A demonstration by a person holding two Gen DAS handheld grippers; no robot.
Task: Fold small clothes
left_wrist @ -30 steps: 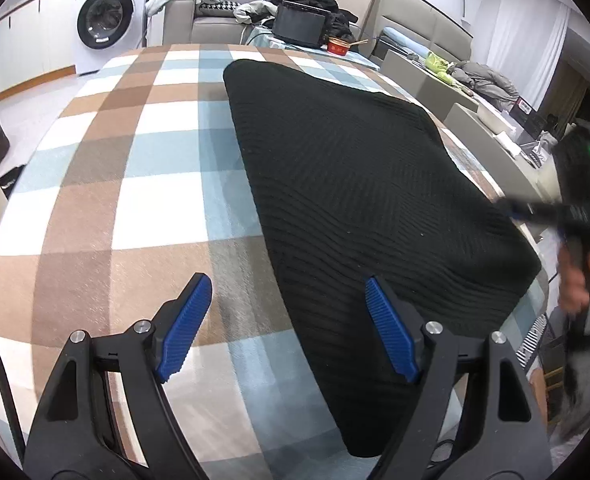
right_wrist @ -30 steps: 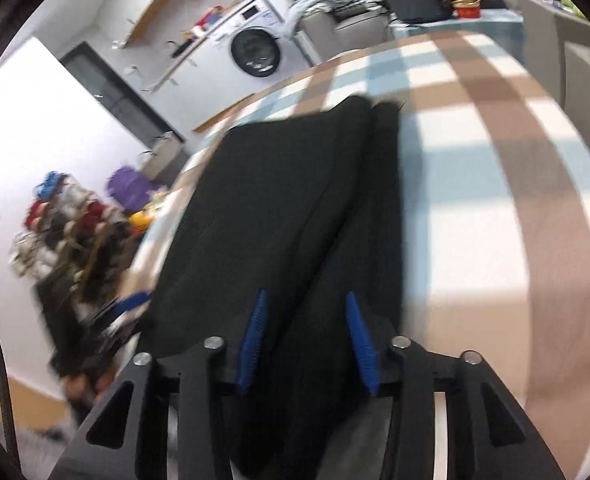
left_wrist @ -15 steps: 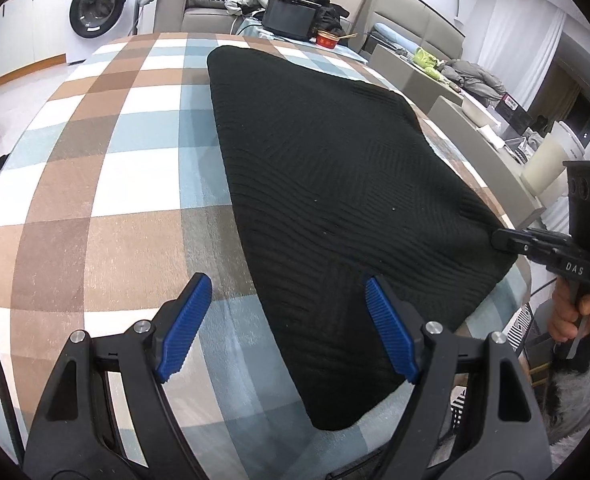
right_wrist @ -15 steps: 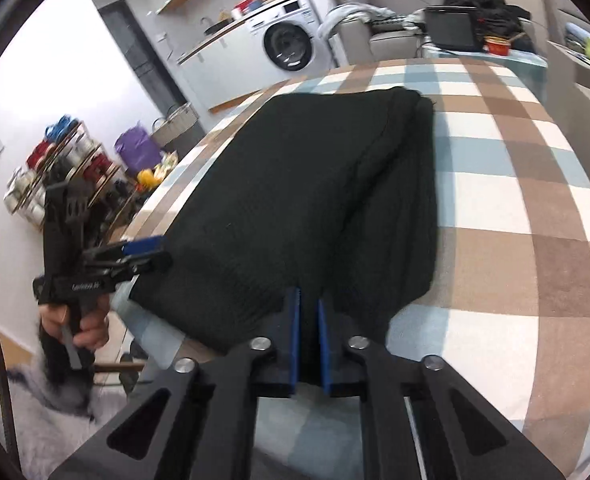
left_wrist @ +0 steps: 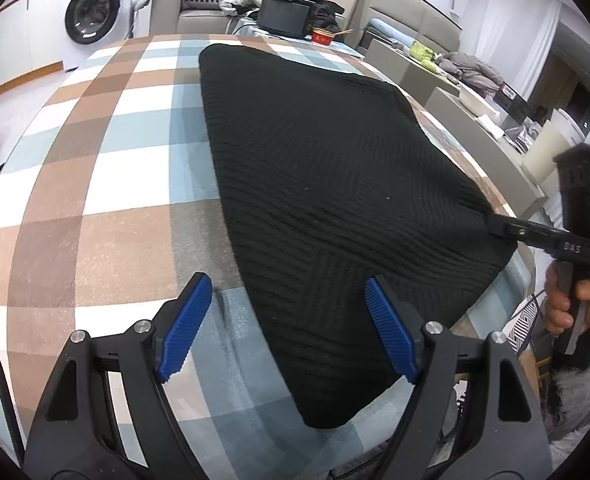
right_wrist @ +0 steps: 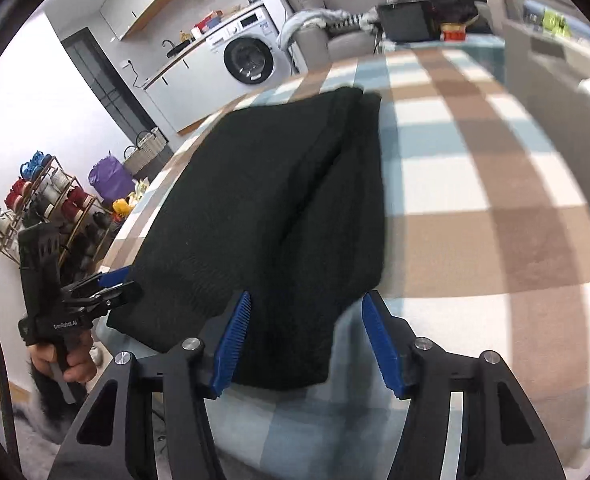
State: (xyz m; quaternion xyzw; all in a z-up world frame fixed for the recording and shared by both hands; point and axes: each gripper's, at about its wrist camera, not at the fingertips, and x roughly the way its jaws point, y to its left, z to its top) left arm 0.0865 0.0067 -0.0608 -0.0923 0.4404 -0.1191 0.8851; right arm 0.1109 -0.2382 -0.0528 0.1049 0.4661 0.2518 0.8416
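**Black sweater flat on the checked table, both tongs apart**

The black sweater (left_wrist: 327, 200) lies folded on the checked tablecloth (left_wrist: 107, 184), reaching the near table edge. The left gripper (left_wrist: 287, 328) hovers over its near left edge, jaws closing but wide, pads clear of the cloth. The right gripper (right_wrist: 307, 340) sits at the near right corner, jaws opening; the knit lies between them, unpressed.
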